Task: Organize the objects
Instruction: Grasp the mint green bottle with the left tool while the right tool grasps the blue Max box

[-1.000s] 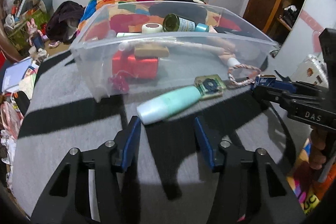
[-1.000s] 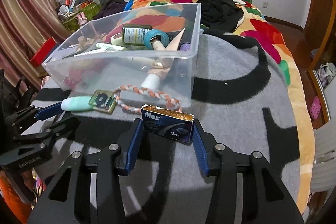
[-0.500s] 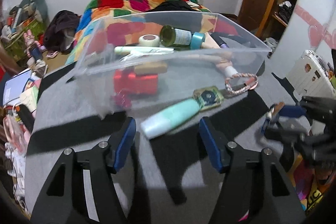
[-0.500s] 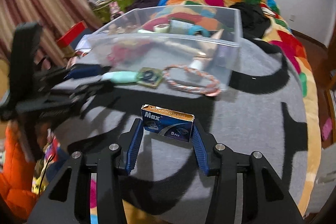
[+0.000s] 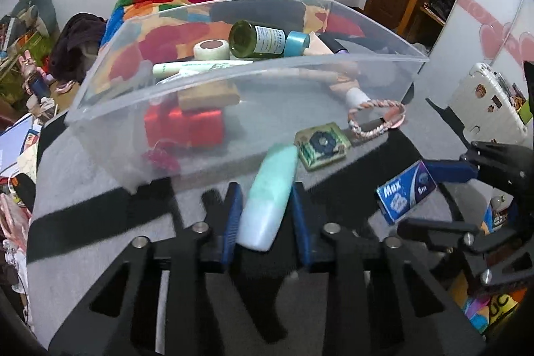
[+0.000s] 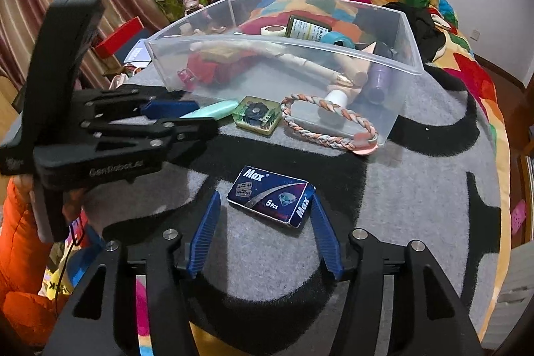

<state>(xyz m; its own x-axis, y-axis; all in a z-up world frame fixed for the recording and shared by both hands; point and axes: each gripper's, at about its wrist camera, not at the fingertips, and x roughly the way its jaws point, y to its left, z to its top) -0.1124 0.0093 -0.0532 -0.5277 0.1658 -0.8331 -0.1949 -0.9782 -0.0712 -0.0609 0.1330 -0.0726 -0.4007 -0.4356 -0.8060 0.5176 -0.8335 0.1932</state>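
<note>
Left gripper (image 5: 265, 216) clamps mint tube (image 5: 270, 199); right gripper (image 6: 263, 222) straddles Max box (image 6: 271, 196).

Even indoor light, soft shadows on the grey blanket (image 6: 417, 206) beneath the clear bin (image 5: 233, 109), strong fisheye bending and dark vignette at edges, slight blur left of the bin.

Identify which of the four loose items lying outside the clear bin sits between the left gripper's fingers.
The mint-green tube, flanked by the left gripper. The square green pad, braided ring and blue Max box lie beyond it.
</note>
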